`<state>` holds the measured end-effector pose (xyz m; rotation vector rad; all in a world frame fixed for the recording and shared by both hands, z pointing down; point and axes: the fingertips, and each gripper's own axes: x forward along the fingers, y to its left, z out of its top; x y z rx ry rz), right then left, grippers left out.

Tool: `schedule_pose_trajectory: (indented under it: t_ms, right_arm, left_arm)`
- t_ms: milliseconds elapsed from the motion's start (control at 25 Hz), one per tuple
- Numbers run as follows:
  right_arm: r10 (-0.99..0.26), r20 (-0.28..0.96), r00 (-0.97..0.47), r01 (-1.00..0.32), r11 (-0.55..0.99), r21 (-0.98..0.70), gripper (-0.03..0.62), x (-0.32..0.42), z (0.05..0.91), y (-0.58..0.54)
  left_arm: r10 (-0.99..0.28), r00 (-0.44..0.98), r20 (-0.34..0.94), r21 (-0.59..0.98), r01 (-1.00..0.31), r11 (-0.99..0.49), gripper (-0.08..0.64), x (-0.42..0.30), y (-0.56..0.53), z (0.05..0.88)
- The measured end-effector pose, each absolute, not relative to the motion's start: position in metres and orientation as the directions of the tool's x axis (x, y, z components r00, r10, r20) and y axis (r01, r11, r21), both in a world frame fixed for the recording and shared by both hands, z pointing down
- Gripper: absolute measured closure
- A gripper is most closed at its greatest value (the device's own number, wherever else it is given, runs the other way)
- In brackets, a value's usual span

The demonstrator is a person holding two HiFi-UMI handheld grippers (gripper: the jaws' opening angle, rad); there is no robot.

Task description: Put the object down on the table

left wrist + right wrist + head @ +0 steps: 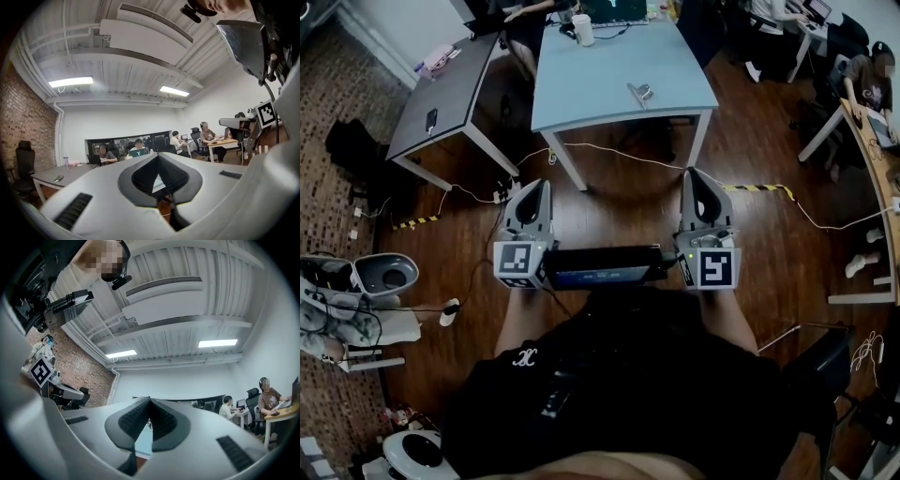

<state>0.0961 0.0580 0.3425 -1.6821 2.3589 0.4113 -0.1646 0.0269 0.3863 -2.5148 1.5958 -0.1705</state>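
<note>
In the head view both grippers are held side by side at waist height over the wooden floor. They point at a light blue table [600, 80]. A small grey object [641, 91] lies on that table, well ahead of both grippers. My left gripper [540, 187] is shut, its dark ribbed pads meeting with nothing between them [158, 157]. My right gripper [695, 178] is shut and empty too [150, 400]. A black box with a lit screen [605, 266] sits between the two marker cubes at the person's chest.
A white cup [583, 29] stands at the blue table's far edge. A grey table [455, 80] with a phone [431, 118] stands to the left. Cables and striped tape [759, 187] cross the floor. Seated people work at desks on the right [867, 84].
</note>
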Motion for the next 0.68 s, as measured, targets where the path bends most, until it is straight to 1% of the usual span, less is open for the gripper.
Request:
schedule_pose_trajectory:
  t_ms: [120,280,520,680]
  right_arm:
    - [-0.886,-0.339,-0.318,-0.948,0.301,0.103,0.617,0.109,0.342,0.061]
    - [-0.898,-0.298,-0.323,-0.946,0.31,0.091,0.617,0.122,0.348,0.065]
    - [-0.891,-0.321,-0.321,-0.947,0.301,0.113,0.617,0.138,0.344,0.06]
    - [-0.897,-0.277,-0.345,-0.938,0.33,0.101,0.617,0.141,0.347,0.058]
  left_arm:
    - [-0.906,0.422,0.015,-0.193,-0.888,-0.417,0.551,-0.154,0.03,0.387]
    - [-0.904,0.427,0.027,-0.191,-0.885,-0.424,0.551,-0.137,0.036,0.39]
    - [-0.911,0.41,0.034,-0.182,-0.894,-0.409,0.551,-0.126,0.038,0.388]
    - [-0.915,0.402,0.029,-0.175,-0.9,-0.401,0.551,-0.119,0.036,0.384]
